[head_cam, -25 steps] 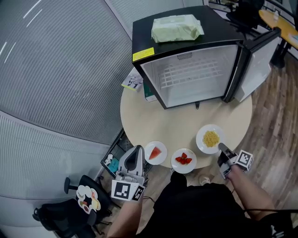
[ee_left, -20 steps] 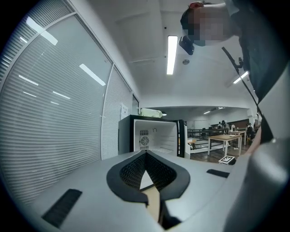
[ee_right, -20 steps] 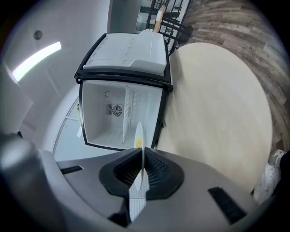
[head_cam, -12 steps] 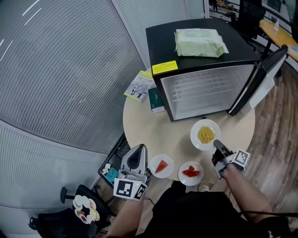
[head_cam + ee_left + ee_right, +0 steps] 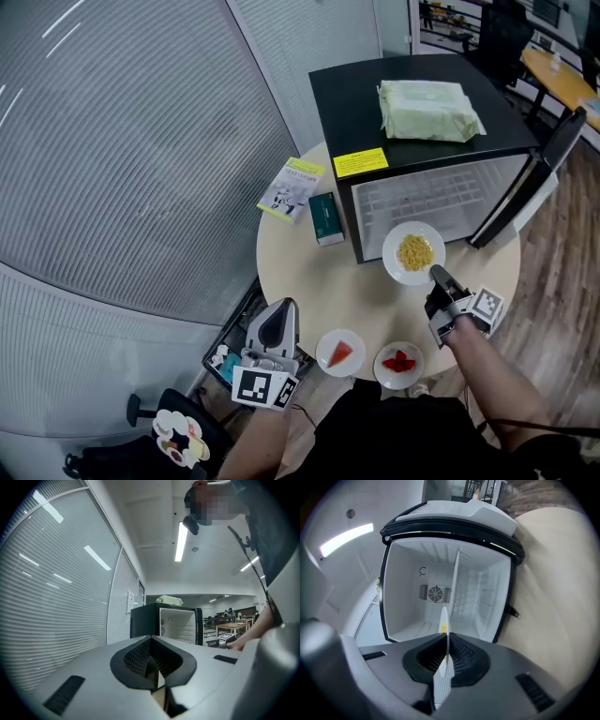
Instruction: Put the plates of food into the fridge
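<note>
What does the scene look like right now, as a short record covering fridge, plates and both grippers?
fridge: open, nothing seen inside
right gripper: shut on yellow-food plate, held at the fridge opening
left gripper: shut, empty, at the edge of the table
red-slice plate: on the table, near edge
red-pieces plate: on the table beside it, apart

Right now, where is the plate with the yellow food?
The plate is on the right of the head view, pinched at its rim by the right tool, just in front of the open fridge.
</note>
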Demonstrator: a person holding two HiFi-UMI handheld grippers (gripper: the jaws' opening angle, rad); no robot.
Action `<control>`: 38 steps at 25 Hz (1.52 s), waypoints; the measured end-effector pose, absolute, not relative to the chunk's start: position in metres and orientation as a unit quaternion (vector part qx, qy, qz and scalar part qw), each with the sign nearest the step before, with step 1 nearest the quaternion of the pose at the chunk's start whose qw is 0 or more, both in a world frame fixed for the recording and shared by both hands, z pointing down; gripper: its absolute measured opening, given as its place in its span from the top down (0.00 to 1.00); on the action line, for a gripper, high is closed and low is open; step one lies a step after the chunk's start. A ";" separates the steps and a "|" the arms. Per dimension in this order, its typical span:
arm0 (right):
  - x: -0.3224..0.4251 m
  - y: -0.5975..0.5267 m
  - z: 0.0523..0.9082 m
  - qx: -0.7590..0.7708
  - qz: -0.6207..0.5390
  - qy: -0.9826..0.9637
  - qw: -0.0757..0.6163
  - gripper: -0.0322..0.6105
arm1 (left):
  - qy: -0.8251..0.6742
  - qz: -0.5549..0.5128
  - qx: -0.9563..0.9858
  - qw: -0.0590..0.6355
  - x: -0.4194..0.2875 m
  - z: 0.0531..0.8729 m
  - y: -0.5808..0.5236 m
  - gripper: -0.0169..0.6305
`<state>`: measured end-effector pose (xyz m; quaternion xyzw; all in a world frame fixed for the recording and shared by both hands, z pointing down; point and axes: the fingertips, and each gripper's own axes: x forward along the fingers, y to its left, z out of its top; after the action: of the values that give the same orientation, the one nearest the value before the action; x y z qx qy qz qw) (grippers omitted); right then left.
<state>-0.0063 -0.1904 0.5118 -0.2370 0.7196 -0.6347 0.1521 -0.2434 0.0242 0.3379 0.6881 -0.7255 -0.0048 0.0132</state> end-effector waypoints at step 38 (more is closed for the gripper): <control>-0.109 -0.283 0.509 -0.364 -0.646 0.649 0.170 0.92 | -0.738 -0.014 0.672 0.062 -0.336 0.367 0.034 0.97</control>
<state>-0.1094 -0.2832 0.5091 -0.3638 0.6489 -0.6463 0.1700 -0.3364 0.0338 0.3669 0.6719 -0.7379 -0.0144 0.0619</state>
